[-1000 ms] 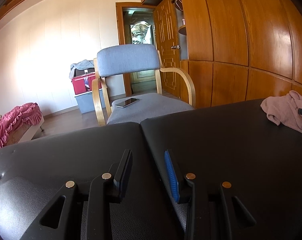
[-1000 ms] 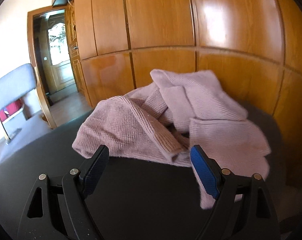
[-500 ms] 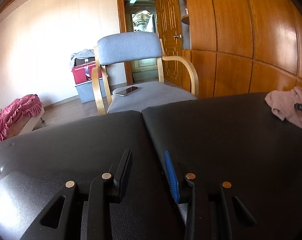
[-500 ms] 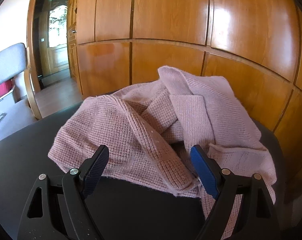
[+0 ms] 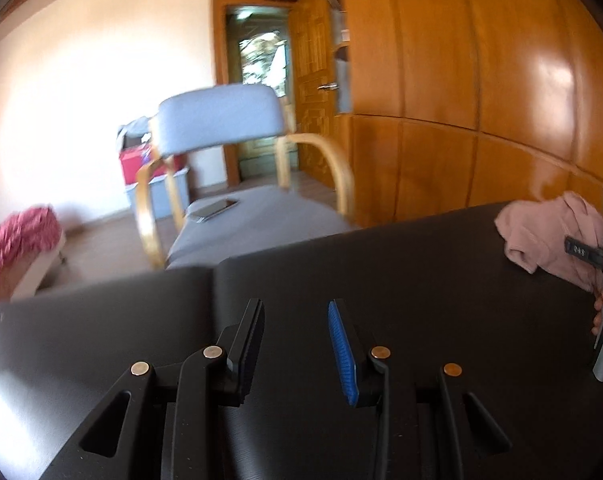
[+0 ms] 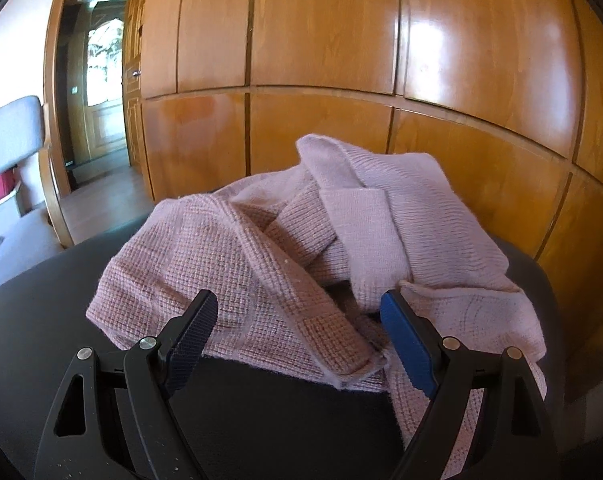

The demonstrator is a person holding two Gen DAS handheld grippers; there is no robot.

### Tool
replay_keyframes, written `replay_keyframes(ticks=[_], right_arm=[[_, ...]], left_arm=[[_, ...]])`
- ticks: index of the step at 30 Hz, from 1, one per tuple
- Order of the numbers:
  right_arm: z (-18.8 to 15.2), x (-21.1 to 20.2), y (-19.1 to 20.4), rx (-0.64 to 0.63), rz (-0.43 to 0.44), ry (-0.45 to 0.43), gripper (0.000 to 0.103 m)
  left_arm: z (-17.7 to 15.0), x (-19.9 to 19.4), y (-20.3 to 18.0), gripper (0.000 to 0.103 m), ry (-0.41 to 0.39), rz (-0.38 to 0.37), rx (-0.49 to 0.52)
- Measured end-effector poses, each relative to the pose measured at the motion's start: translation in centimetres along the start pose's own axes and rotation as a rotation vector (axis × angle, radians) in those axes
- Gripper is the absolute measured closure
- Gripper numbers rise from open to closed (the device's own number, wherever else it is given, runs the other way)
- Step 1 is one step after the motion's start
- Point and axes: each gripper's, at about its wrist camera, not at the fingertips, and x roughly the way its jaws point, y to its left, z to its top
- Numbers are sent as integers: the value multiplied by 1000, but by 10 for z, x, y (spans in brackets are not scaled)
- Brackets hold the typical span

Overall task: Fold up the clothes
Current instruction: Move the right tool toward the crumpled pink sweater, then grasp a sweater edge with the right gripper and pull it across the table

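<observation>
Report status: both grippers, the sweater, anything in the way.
Left gripper open, empty, over bare black table. Right gripper open at pink sweater, crumpled, unfolded. Nothing in the way.

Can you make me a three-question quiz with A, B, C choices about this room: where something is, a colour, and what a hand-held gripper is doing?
1. Where does the phone lie?
A. on the armchair seat
B. on the black table
C. on the floor

2. What colour is the knitted sweater?
A. green
B. pale pink
C. yellow

3. What is the right hand-held gripper doing?
A. clamping the sweater
B. open, with the sweater in front of it
C. holding the phone

Answers:
1 A: the phone rests on the grey seat of the armchair.
2 B: the sweater, crumpled on the black table, is pale pink.
3 B: the right hand-held gripper has its jaws wide apart, pinching nothing.
</observation>
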Motion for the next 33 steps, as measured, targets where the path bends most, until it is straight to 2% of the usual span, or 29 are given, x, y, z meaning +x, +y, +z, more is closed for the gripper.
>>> replay_keyframes(ticks=[5,11,14,18,24,27,30,33], right_arm=[[1,0,-4,23,-8,-15,17],[4,1,-5,36,-21,-34,17],[4,4,-5,35,-22,-20,17],[4,9,-4,24,-22,7,17],[3,26,-4,21,-18,95,17],[3,27,-6,31,-16,98,17],[2,31,-5,23,-24,116,17],[2,44,-5,23,-38,181,17]], left_arm=[[8,14,-56,70,15,-89,41],[5,22,-94,70,-14,-104,114],[1,24,-98,70,-23,-110,138],[0,22,-94,70,-39,-123,122],[-5,19,-98,70,-42,-127,151],[-7,16,-100,70,-50,-129,163],[-7,17,-98,70,-40,-137,158],[-6,22,-93,70,-16,-144,132]])
